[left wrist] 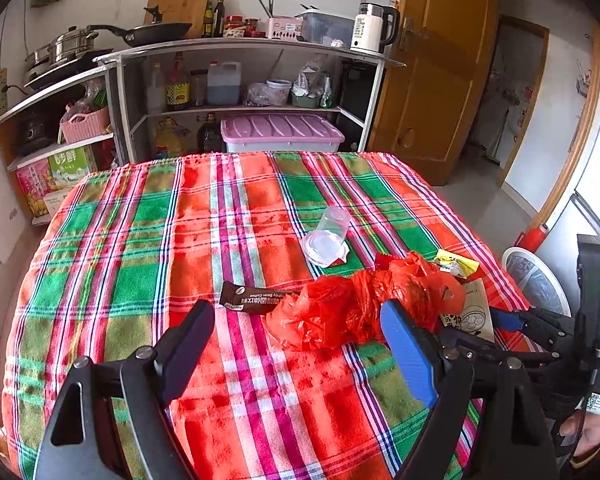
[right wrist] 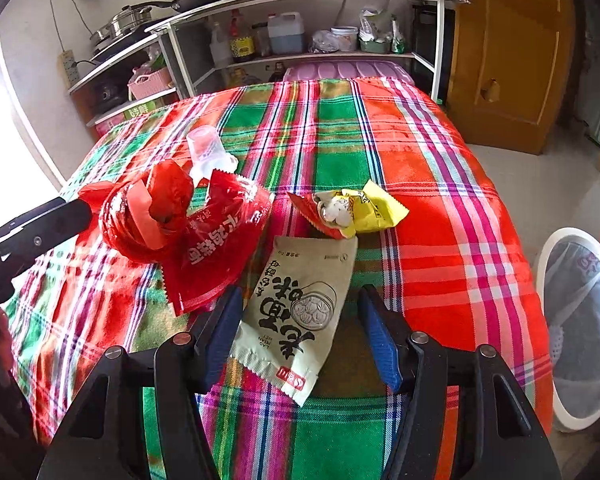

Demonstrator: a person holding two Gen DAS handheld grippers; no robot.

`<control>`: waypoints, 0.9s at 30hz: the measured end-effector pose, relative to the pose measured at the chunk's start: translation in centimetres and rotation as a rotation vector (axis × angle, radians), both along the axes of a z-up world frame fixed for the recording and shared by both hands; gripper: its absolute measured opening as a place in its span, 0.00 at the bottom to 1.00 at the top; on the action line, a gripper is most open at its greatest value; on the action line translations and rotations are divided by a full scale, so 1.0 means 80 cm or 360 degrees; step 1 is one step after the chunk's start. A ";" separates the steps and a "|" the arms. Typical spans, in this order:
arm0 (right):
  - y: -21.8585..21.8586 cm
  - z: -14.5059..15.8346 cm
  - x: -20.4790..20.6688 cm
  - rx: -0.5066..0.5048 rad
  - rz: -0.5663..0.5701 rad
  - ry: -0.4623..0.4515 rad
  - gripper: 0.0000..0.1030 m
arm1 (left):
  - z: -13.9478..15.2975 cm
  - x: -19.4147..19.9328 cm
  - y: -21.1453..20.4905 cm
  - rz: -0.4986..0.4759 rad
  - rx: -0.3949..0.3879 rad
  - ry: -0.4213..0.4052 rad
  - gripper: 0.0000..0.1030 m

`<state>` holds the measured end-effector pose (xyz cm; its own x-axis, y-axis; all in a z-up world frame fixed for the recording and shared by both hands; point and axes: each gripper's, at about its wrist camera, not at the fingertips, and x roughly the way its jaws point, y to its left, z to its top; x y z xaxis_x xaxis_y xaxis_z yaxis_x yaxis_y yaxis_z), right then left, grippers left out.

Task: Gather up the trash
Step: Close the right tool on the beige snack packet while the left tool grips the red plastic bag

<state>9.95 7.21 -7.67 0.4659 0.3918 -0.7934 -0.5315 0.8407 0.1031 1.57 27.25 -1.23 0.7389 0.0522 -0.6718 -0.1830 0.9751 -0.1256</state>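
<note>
Wrappers lie light and crinkly near the tabletop (right wrist: pixel 440 152) edge. My right tongs (right wrist: pixel 300 332) straddle the beige packet (right wrist: pixel 300 304), spread; left tongs (left wrist: pixel 296 344), also spread, face the soft red bag (left wrist: pixel 340 312). I'd pinch edges.

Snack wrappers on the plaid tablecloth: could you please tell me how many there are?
4: the beige wrapper between the right gripper's open jaws, the yellow wrapper behind it, the red printed wrapper under the red plastic bag, the brown coffee wrapper left. Others may hide underneath.
</note>
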 end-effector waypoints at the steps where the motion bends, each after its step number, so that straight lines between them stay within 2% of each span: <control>1: -0.001 -0.002 0.002 -0.0005 -0.0012 -0.0001 0.59 | 0.002 0.001 -0.003 -0.0023 0.0011 -0.0004 0.85; 6: 0.000 -0.003 0.006 -0.0013 -0.0022 -0.0003 0.59 | 0.006 0.011 -0.012 -0.0085 0.0081 0.0007 0.85; 10: -0.001 -0.004 0.003 -0.0012 -0.0019 -0.0012 0.58 | 0.007 0.018 -0.014 -0.0144 0.0059 0.0006 0.86; 11: -0.001 -0.004 0.003 -0.0013 -0.0020 -0.0016 0.56 | 0.007 0.019 -0.016 -0.0145 0.0072 0.0012 0.86; 13: -0.003 -0.003 0.001 -0.0008 -0.0024 -0.0026 0.44 | 0.008 0.020 -0.020 -0.0171 0.0083 0.0005 0.88; 16: -0.007 -0.003 0.002 0.0023 -0.0027 -0.0011 0.35 | 0.007 0.023 -0.023 -0.0199 0.0082 0.0008 0.90; 23: -0.010 -0.004 0.001 0.0049 -0.0023 -0.0016 0.27 | -0.011 0.042 -0.031 -0.0259 0.0070 0.0101 0.91; 27: -0.012 -0.004 0.001 0.0055 -0.0026 -0.0019 0.26 | -0.017 0.050 -0.034 -0.0230 0.0059 0.0143 0.91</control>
<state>10.02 6.23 -8.02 0.4819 0.4113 -0.7737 -0.5192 0.8453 0.1260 5.54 24.49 -2.63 0.6777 -0.0245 -0.7349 -0.0492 0.9957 -0.0786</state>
